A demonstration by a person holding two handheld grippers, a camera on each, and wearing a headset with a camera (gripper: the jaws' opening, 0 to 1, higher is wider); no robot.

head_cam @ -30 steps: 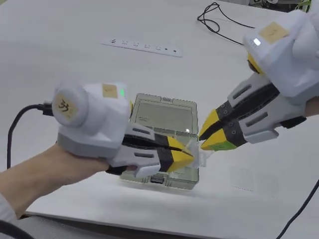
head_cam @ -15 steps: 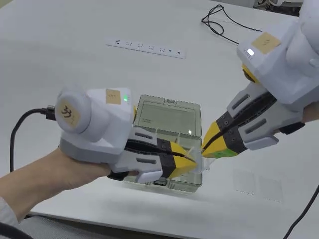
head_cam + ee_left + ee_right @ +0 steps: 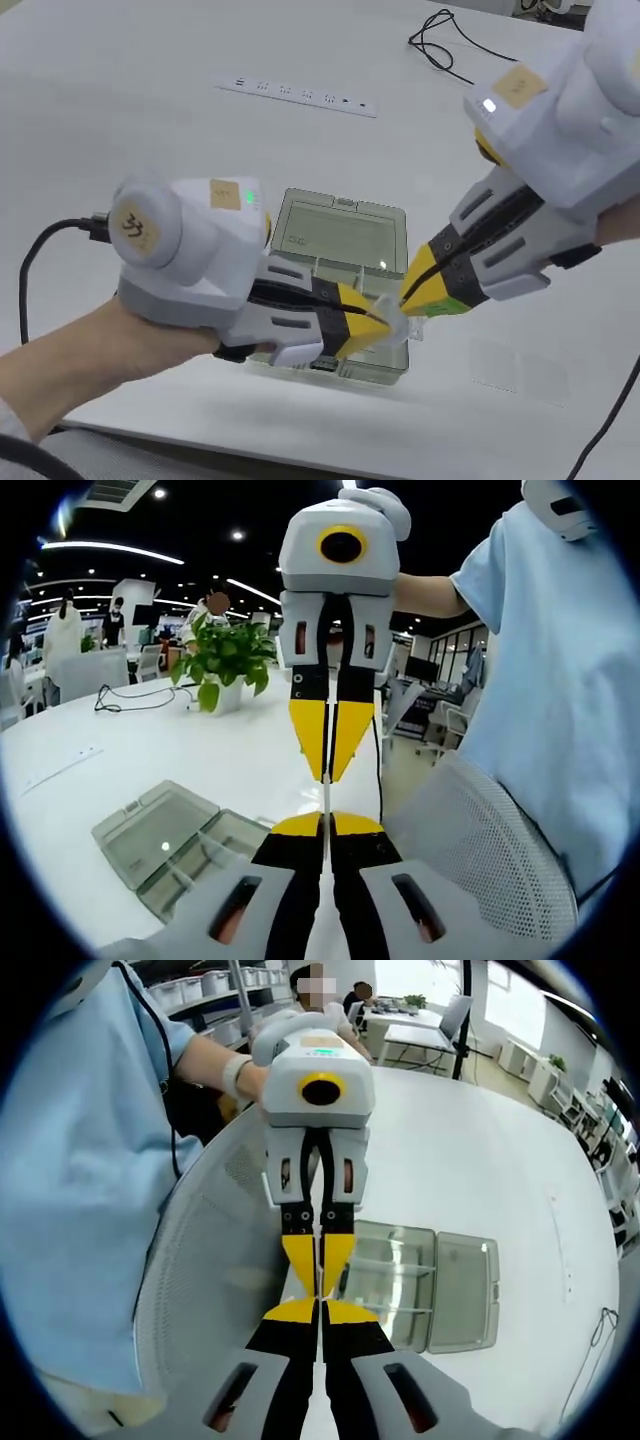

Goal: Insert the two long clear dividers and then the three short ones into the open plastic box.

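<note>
Lowered slightly, left tongs (image 3: 378, 325) and right tongs (image 3: 408, 301) clench divider (image 3: 399, 327) (edgewise) spanning between them.

I am counting two grippers, the left gripper (image 3: 382, 326) and the right gripper (image 3: 408, 299). Between their tips I am seeing one clear divider (image 3: 401, 330). One plastic box (image 3: 340, 238) is lying on the table (image 3: 150, 120), with one power strip (image 3: 300, 97) and one coiled black cable (image 3: 440, 45). One potted plant (image 3: 225, 665) is standing farther off.
</note>
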